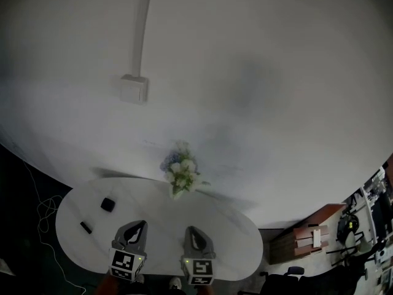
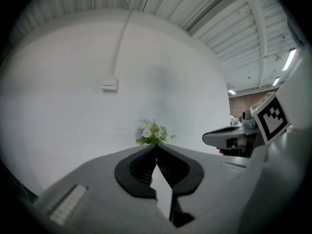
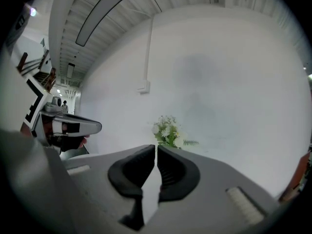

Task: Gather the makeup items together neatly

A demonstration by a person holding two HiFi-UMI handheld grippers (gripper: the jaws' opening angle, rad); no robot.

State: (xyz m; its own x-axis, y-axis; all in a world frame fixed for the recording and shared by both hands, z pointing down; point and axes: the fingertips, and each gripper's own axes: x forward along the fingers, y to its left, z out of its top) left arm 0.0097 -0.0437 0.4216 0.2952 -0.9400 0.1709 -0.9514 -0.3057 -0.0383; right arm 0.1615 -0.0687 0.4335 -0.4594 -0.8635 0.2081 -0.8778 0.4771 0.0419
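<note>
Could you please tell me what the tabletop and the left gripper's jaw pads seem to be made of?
Tabletop: smooth, white, low sheen with faint grey mottling; possibly laminate or stone-look, too far to tell.
Left gripper pads: matte black with fine ribbing, probably rubber or soft plastic, set in grey moulded plastic.

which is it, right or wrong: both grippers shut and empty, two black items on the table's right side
Wrong side: the head view shows the square black item and the slim black item on the table's left side. The rest holds.

Probably a workshop hall: ribbed ceiling (image 2: 234,28), strip light (image 3: 100,13), cluttered equipment (image 1: 368,226)
</note>
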